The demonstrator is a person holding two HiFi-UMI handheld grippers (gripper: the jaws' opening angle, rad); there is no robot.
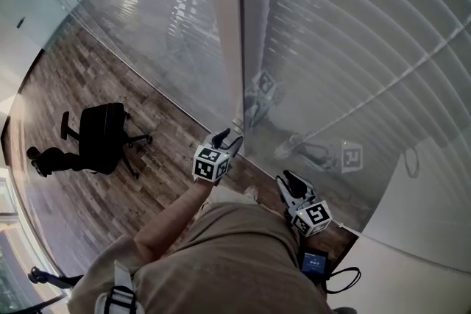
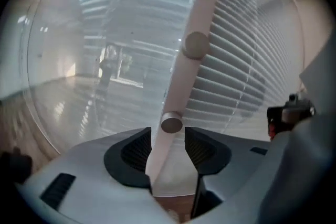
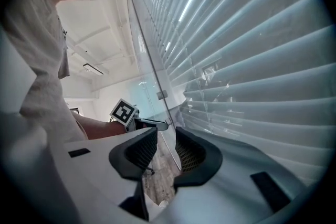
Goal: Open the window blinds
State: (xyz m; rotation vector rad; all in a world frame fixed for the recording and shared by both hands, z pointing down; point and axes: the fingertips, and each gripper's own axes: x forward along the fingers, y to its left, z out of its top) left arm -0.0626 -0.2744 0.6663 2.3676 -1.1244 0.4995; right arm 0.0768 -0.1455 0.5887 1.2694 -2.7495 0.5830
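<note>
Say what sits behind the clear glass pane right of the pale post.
Only white horizontal slatted blinds show there; whatever lies beyond them is covered.

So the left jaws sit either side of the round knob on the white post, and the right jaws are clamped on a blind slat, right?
Not the second part. The right gripper view shows the right gripper with its jaws apart and empty, the blind slats beyond them. The left gripper does have its jaws either side of the round knob on the white post.
</note>
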